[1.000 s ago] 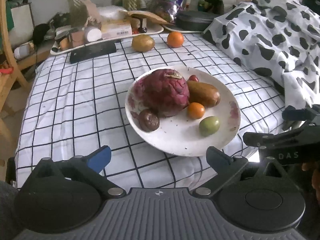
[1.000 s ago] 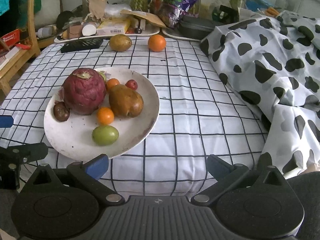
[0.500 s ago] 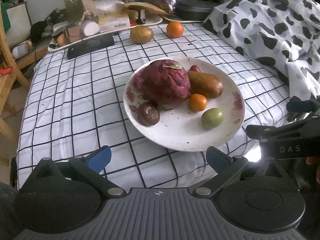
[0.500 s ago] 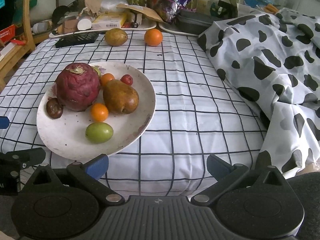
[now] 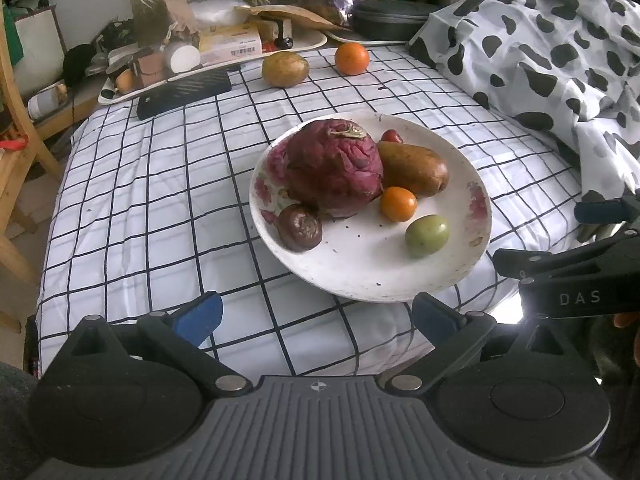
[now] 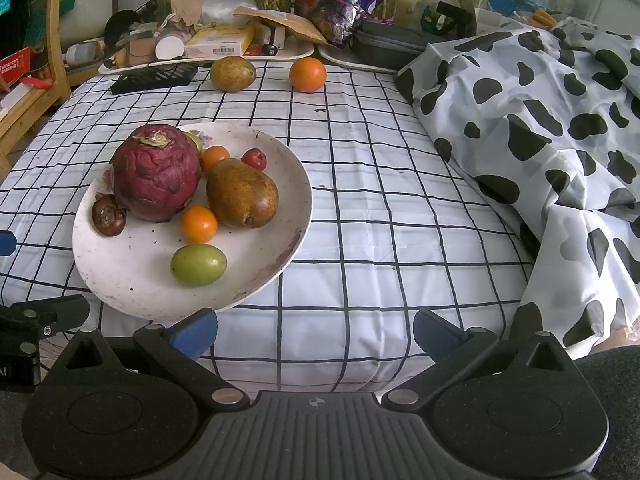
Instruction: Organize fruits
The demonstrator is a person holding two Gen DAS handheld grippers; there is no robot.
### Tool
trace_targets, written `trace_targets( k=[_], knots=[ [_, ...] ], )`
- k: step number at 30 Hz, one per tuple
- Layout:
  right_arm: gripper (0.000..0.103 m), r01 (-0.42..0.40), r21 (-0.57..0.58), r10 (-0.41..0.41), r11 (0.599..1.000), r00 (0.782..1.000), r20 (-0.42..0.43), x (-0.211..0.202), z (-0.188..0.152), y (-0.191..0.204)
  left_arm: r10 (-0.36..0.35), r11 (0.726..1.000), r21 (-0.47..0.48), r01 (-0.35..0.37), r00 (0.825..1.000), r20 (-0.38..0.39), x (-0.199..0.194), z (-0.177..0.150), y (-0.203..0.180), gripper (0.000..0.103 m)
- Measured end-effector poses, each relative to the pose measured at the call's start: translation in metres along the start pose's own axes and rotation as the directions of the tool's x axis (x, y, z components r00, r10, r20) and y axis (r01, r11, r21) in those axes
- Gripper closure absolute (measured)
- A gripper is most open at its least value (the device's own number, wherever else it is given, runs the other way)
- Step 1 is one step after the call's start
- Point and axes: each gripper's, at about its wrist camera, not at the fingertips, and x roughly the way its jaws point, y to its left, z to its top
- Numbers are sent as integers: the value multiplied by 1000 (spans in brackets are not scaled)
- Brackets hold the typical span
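Observation:
A white plate (image 5: pixel 448 276) (image 6: pixel 132 276) on the checked cloth holds a large wrinkled red fruit (image 5: pixel 334 166) (image 6: pixel 156 172), a brown pear (image 5: pixel 414 168) (image 6: pixel 242 194), a small orange (image 5: pixel 398 204) (image 6: pixel 199 224), a green fruit (image 5: pixel 427 235) (image 6: pixel 198 265), a dark brown fruit (image 5: pixel 301 227) (image 6: pixel 109 215) and a small red fruit (image 6: pixel 254 159). Far back on the cloth lie a yellow-brown fruit (image 5: pixel 285 69) (image 6: pixel 233 73) and an orange (image 5: pixel 352 58) (image 6: pixel 307 75). My left gripper (image 5: pixel 316 316) and right gripper (image 6: pixel 316 332) are open and empty, both short of the plate's near rim.
A cow-print blanket (image 6: pixel 540 120) covers the right side. A cluttered tray (image 5: pixel 208 50), a black flat object (image 5: pixel 184 94) and a dark case (image 6: pixel 392 46) line the far edge. A wooden chair (image 5: pixel 16 128) stands at the left. The right gripper's body (image 5: pixel 580 272) shows beside the plate.
Both views have shifted slightly, so the far fruits sit a little higher in frame. The plate and fruits have not moved, and both grippers stay open.

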Motion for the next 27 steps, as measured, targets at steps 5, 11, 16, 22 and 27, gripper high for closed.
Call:
trace_targets(
  k=[5, 11, 16, 22, 27],
  knots=[
    [0, 0, -1, 0, 1000, 1000, 0, 0, 0, 0, 4, 1000, -2, -4, 1000, -2, 0, 0, 0, 0],
    [0, 1, -2, -1, 1000, 1000, -1, 0, 0, 0, 6, 1000, 1, -6, 1000, 0, 0, 0, 1, 0],
    [0, 2, -2, -2, 1000, 1000, -1, 0, 0, 1, 8, 1000, -5, -8, 1000, 3, -1, 0, 1, 0],
    [0, 2, -2, -2, 1000, 1000, 0, 1, 0, 1, 13, 1000, -4, -13, 1000, 2, -1, 0, 1, 0],
    [0, 2, -2, -2, 1000, 1000, 0, 0, 0, 1, 15, 1000, -1, -15, 1000, 2, -1, 0, 0, 0]
  ],
)
